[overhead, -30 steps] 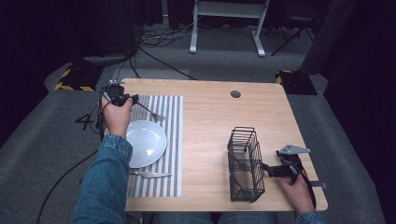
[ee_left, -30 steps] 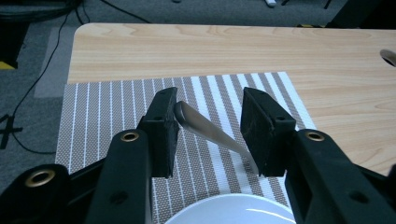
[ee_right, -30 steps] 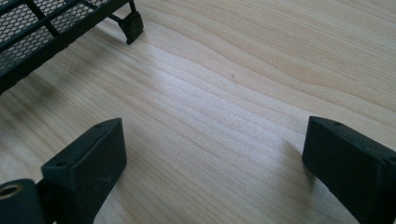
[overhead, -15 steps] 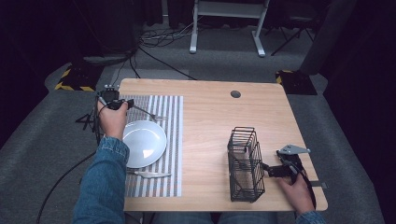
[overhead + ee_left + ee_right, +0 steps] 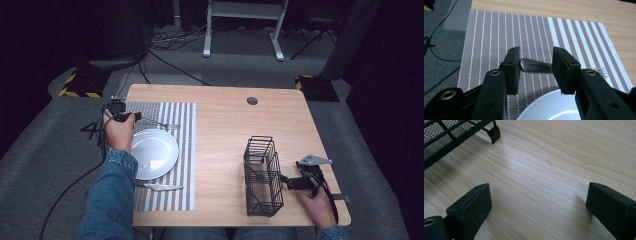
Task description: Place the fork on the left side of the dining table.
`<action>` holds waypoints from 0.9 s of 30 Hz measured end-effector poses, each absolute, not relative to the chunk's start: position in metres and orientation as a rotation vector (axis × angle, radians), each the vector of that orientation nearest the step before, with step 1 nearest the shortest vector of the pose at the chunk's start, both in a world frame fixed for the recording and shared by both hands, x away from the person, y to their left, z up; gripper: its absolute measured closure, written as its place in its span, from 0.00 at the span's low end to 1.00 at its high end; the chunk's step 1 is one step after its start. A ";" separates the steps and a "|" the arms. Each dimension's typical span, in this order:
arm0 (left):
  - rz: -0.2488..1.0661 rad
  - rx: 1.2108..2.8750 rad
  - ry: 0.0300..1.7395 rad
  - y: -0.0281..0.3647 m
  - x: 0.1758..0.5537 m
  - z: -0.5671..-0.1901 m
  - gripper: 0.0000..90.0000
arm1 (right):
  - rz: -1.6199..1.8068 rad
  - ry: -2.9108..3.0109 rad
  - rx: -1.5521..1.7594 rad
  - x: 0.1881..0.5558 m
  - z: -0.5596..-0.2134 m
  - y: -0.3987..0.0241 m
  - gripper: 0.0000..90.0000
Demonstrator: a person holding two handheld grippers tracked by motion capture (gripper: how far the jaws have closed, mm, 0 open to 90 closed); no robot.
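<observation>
The left claw (image 5: 535, 68) brackets a fork (image 5: 536, 67) handle above the striped placemat (image 5: 499, 32), apparently closing to lift it beside the white plate (image 5: 152, 152); the right claw (image 5: 539, 205) rests spread wide on the bench (image 5: 564, 152) near the wire caddy (image 5: 262, 175), likely its destination.

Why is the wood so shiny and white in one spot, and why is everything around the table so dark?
In the right gripper view, overhead light glares off the table, washing out a pale patch of its grain. In the high view, that light falls on the table while the floor beyond fades to black. In the left gripper view, the plate gleams too.
</observation>
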State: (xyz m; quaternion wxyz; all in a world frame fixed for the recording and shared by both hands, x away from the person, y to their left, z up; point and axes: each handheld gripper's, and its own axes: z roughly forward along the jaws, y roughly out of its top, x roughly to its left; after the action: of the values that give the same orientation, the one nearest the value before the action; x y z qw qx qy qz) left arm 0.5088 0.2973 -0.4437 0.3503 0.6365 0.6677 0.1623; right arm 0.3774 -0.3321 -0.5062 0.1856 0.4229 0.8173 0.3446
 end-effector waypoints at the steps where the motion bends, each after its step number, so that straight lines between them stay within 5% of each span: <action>1: 0.422 1.659 1.729 0.298 0.509 -0.445 0.65 | 0.971 2.302 1.191 0.377 -0.506 -0.332 0.07; 27: 0.442 1.621 1.806 0.303 0.522 -0.467 0.59 | 0.971 2.302 1.191 0.377 -0.506 -0.332 0.07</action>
State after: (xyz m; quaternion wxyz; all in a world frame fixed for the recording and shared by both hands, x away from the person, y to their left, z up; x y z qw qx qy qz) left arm 0.5222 0.3028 -0.4667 0.3309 0.6201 0.6910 0.1690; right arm 0.3774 -0.3321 -0.5062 0.1857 0.4229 0.8173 0.3446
